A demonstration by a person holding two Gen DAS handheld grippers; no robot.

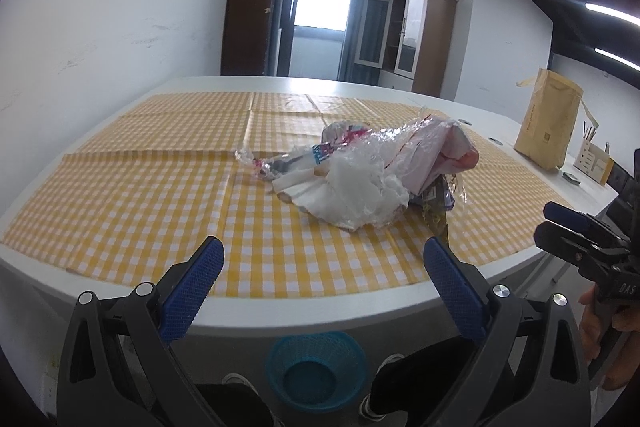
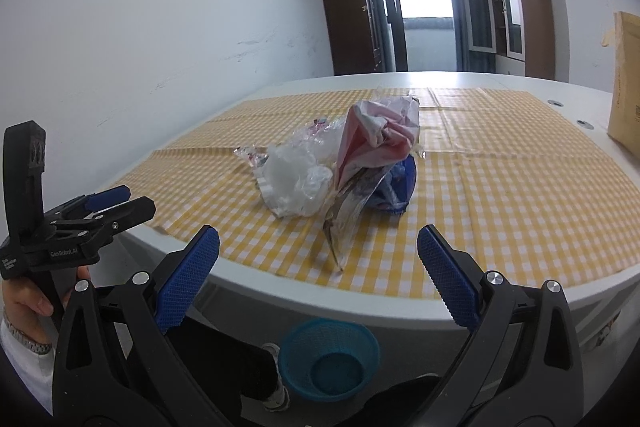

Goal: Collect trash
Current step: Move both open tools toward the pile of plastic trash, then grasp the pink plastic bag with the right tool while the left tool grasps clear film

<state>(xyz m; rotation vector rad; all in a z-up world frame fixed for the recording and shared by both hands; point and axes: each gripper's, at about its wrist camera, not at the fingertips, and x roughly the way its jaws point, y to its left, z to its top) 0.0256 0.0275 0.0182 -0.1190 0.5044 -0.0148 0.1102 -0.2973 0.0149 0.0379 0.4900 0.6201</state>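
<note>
A heap of trash (image 1: 360,175) lies on the yellow checked tablecloth (image 1: 140,187): crumpled clear plastic, a white paper plate, pink and blue wrappers. It also shows in the right wrist view (image 2: 340,167). My left gripper (image 1: 324,255) is open and empty, held short of the table's near edge, facing the heap. My right gripper (image 2: 318,243) is open and empty too, also in front of the heap. A blue mesh basket (image 1: 316,371) stands on the floor below the table edge; it also shows in the right wrist view (image 2: 330,361).
A brown paper bag (image 1: 548,123) and a small box with pencils (image 1: 594,163) stand at the table's far right. A white wall runs along the left. Cabinets and a window are behind the table. The person's shoes are beside the basket.
</note>
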